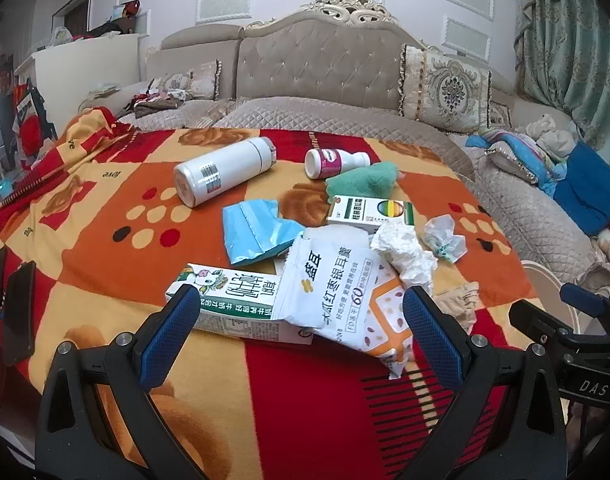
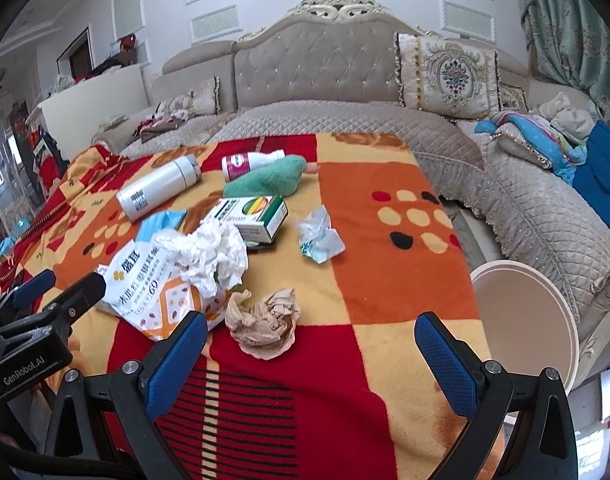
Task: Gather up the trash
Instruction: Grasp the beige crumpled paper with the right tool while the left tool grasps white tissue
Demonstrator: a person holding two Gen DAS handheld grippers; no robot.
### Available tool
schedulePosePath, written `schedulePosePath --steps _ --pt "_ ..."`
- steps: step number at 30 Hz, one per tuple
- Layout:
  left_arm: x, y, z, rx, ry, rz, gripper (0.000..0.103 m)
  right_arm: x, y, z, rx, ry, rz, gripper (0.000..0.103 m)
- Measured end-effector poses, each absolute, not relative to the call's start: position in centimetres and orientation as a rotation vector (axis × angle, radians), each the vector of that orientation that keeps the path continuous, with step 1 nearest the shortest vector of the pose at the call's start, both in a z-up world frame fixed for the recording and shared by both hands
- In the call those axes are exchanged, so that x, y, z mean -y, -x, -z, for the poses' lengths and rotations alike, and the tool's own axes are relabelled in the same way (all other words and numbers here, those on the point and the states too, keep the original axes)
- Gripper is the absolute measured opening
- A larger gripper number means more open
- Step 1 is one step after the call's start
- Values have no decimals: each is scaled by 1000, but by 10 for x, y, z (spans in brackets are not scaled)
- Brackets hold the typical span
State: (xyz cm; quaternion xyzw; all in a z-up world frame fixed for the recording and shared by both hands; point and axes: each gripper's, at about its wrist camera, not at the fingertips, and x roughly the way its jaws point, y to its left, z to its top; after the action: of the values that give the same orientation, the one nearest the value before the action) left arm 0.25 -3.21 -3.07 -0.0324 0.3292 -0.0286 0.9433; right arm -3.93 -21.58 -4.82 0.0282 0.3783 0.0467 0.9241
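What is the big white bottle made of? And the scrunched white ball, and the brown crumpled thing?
The white bottle looks like painted metal or hard plastic: smooth, with a soft sheen; I cannot tell which. The scrunched white ball looks like thin tissue paper: matte, with many soft creases. The brown crumpled thing looks like thin paper or stretchy fabric: dull, finely wrinkled.

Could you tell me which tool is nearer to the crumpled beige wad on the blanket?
Right. The right tool sits open just before the crumpled beige wad; the left tool straddles the milk carton and snack packet, wad off its right finger.
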Motion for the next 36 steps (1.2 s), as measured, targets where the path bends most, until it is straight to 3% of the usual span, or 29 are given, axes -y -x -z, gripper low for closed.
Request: schedulePosePath --steps 10,21,26,32,34,36 --pt "15 -12 46 -719 62 30 101 217 20 76 -945 -78 -142 103" --pt "-24 -21 54 -802 79 66 101 229 13 68 -877 -142 -191 103" --pt "-14 -28 40 -793 61 118 101 219 8 71 -890 -119 -259 96" --pt "4 -46 22 -794 66 166 101 207 -10 99 -938 -137 -316 66" --pt "15 -52 17 -793 34 178 101 207 -20 112 -968 -176 -356 46" --pt "27 -58 16 -793 -2 184 101 211 -21 116 -964 -225 -393 40"
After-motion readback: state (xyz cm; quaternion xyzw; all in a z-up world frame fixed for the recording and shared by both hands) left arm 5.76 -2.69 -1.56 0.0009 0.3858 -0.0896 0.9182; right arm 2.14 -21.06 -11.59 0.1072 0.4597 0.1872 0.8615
